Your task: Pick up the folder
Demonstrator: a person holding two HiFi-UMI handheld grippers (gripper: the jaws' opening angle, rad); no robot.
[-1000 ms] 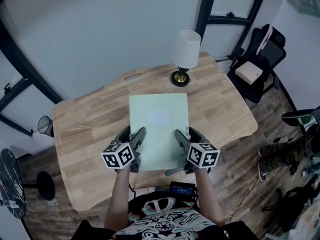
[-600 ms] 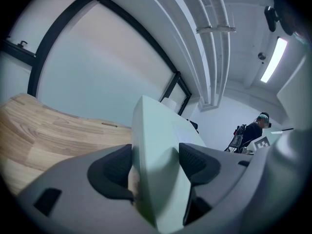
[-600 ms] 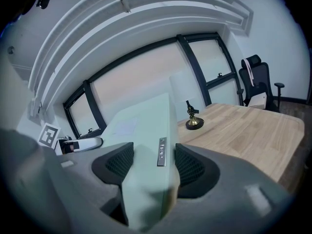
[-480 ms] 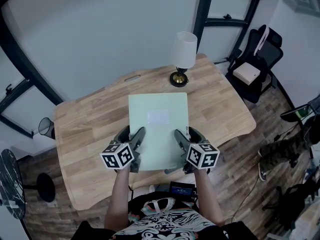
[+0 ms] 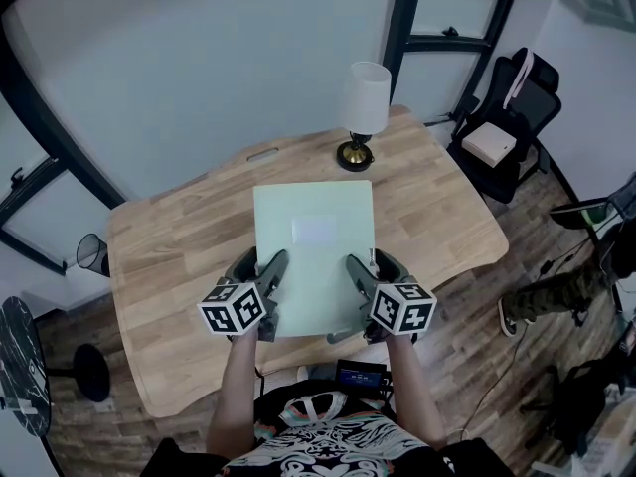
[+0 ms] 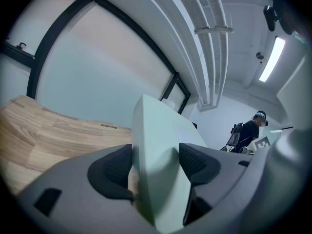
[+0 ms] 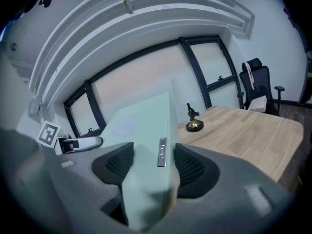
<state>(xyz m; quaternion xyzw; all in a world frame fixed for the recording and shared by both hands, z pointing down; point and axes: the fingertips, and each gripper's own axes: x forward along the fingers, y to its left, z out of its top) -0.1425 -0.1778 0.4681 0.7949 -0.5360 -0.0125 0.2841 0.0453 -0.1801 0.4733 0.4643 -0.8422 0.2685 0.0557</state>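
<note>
A pale green folder (image 5: pixel 314 251) with a faint white label is held flat above the wooden table (image 5: pixel 169 237). My left gripper (image 5: pixel 268 288) is shut on its near left edge and my right gripper (image 5: pixel 356 288) is shut on its near right edge. In the left gripper view the folder (image 6: pixel 156 150) stands pinched between both dark pads. The right gripper view shows the folder (image 7: pixel 146 130) clamped between the pads, with a small metal clip on its edge.
A table lamp (image 5: pixel 364 107) with a white shade and brass base stands at the table's far edge, just beyond the folder. An office chair (image 5: pixel 502 127) sits to the right. A person (image 6: pixel 251 130) stands in the background.
The folder has risen a little, its far edge now nearer the lamp base. Both grippers keep their hold in nearly the same place.
</note>
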